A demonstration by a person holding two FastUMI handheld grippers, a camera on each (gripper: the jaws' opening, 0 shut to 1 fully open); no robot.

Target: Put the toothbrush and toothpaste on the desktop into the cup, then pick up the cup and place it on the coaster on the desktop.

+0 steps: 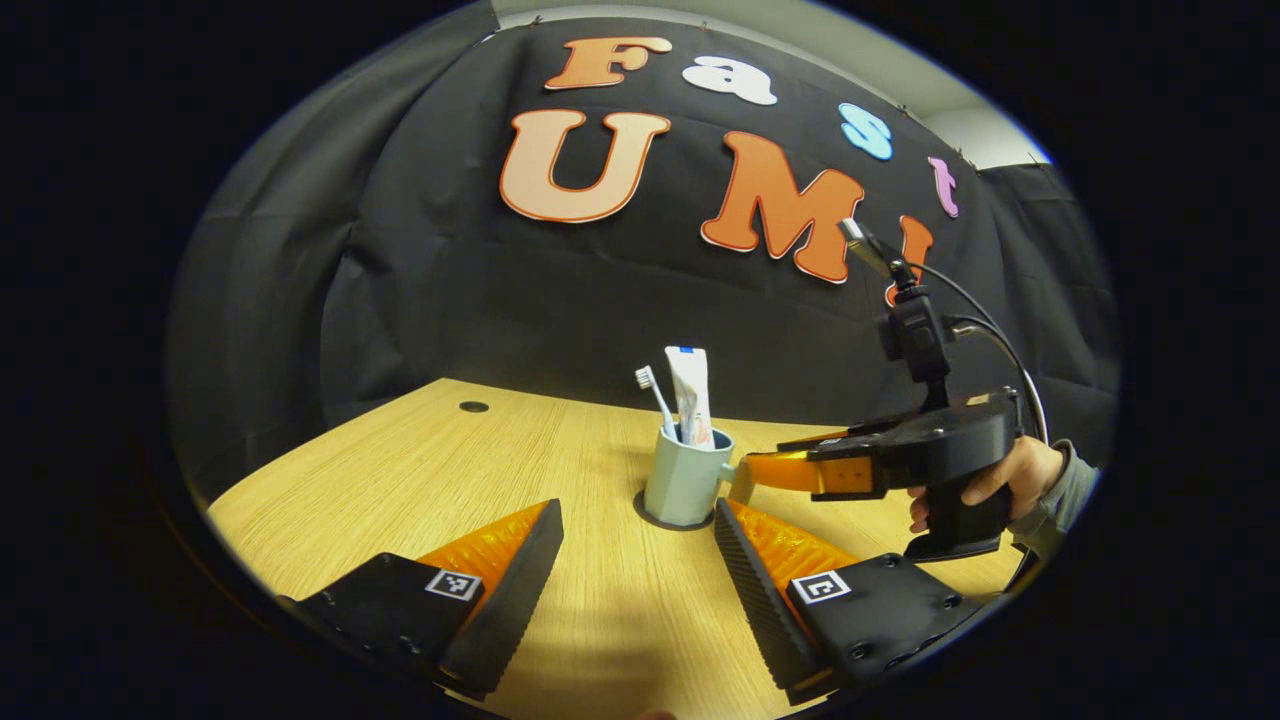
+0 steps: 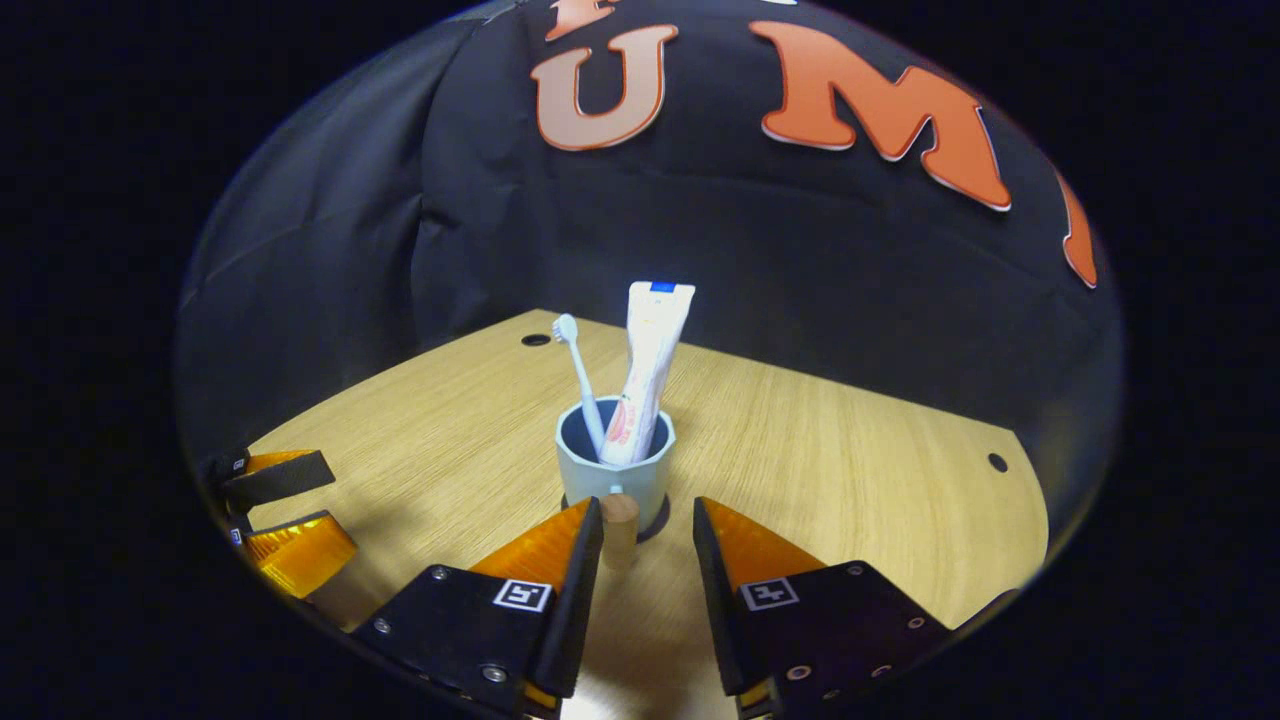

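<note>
Cup (image 2: pixel 614 470) on coaster (image 2: pixel 655 523), mid-desk (image 2: pixel 850 470), toothbrush (image 2: pixel 580 375) and toothpaste (image 2: pixel 645 370) inside. Right claw (image 2: pixel 648 540) spread around wooden handle (image 2: pixel 619 528), left claw (image 1: pixel 638 560) spread, apart. Withdraw straight back, avoid nudging handle.

This is a booth set up for recording, not a real home. A black cloth (image 1: pixel 560 290) hangs all around as the wall, with folds in it. Above the cloth, a bit of plain light room wall (image 1: pixel 985 135) peeks out. The only furniture is a wooden desk (image 2: pixel 820 450) with small round holes in its top, like an office desk. On the desk stands a cup (image 2: pixel 612 468) with a toothbrush (image 2: pixel 580 375) and toothpaste (image 2: pixel 645 370), bathroom things placed here for practice. A person's hand (image 1: pixel 1000 480) holds a gripper tool (image 1: pixel 740 480) with cables.
</note>
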